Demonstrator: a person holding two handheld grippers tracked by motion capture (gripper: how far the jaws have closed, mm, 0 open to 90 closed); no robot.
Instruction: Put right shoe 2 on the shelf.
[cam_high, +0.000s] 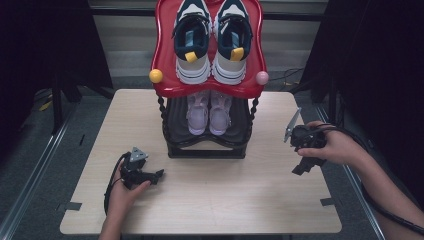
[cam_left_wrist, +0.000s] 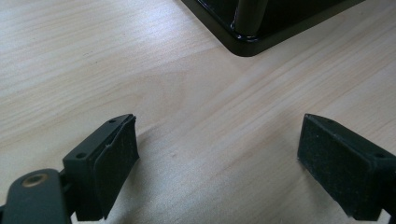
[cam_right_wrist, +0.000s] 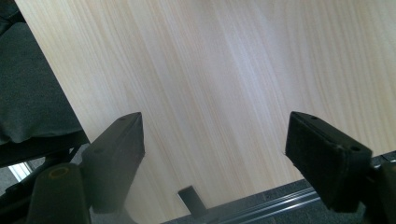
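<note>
1. Left tongs (cam_high: 159, 174): resting low on the table (cam_high: 225, 210) near its left front part, jaws wide apart, nothing between them. In the left gripper view bare wood lies between the pads, with a black corner of the rack base (cam_left_wrist: 247, 39) just ahead.
2. Shoe rack (cam_high: 207, 145): stands at the middle of the table's far edge, with a red top tray (cam_high: 162, 55) and a dark lower shelf.
3. Lilac shoes (cam_high: 209, 112): a pair on the lower shelf, toes toward the front edge, nearest both tongs. Likely light, with soft uppers that give under a pinch. The heel collar or the stiffer sole edge looks the safest hold; the heels sit deep under the tray, shadowed, hard to make out.
4. White-and-navy sneakers (cam_high: 212, 42): a pair on the red tray, bulkier, probably heavier; padded collar and yellow heel tabs offer a grip. Toes are cut off at the picture's top.
5. Right tongs (cam_high: 304, 167): held above the table near its right edge, jaws wide apart and empty. The right gripper view has bare wood and the table's edge.
</note>
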